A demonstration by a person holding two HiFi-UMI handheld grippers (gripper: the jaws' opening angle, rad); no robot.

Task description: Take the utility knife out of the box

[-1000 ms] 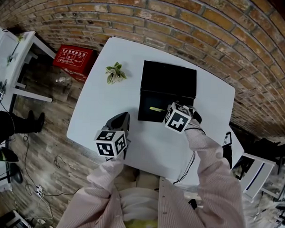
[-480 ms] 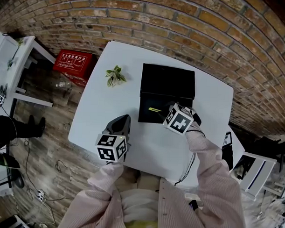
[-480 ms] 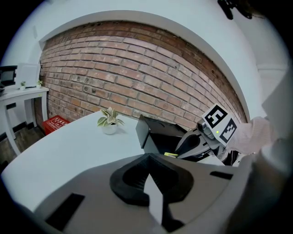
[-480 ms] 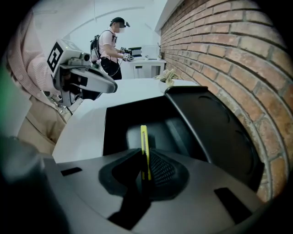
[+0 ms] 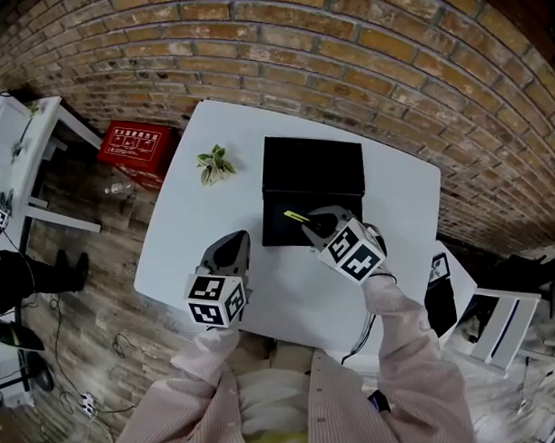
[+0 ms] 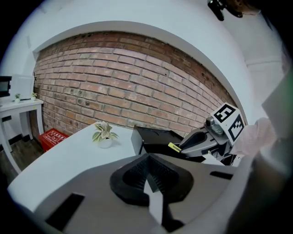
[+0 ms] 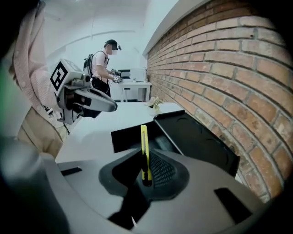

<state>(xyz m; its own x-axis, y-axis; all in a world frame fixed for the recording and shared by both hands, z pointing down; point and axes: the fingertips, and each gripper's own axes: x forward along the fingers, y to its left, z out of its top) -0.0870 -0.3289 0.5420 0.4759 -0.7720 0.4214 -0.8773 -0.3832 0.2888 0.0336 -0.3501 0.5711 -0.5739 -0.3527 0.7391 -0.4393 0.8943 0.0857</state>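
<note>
A black box (image 5: 313, 167) stands open on the white table (image 5: 205, 223), its lid laid back toward the brick wall. My right gripper (image 5: 309, 224) is shut on the yellow utility knife (image 5: 295, 217) and holds it just above the box's front edge. In the right gripper view the utility knife (image 7: 144, 144) stands pinched between the pads of the right gripper (image 7: 146, 157), over the box (image 7: 197, 137). My left gripper (image 5: 231, 251) hovers shut and empty over the table, left of the box. The left gripper (image 6: 147, 159) looks toward the box (image 6: 153, 139) and the utility knife (image 6: 174, 147).
A small potted plant (image 5: 212, 161) sits on the table left of the box. A red crate (image 5: 130, 145) lies on the floor beside the table. White furniture (image 5: 492, 323) stands to the right. A person (image 7: 103, 68) stands at a far desk.
The right gripper closed on the knife inside the box and lifted it, tilted, above the front edge. The left gripper rose a little.
</note>
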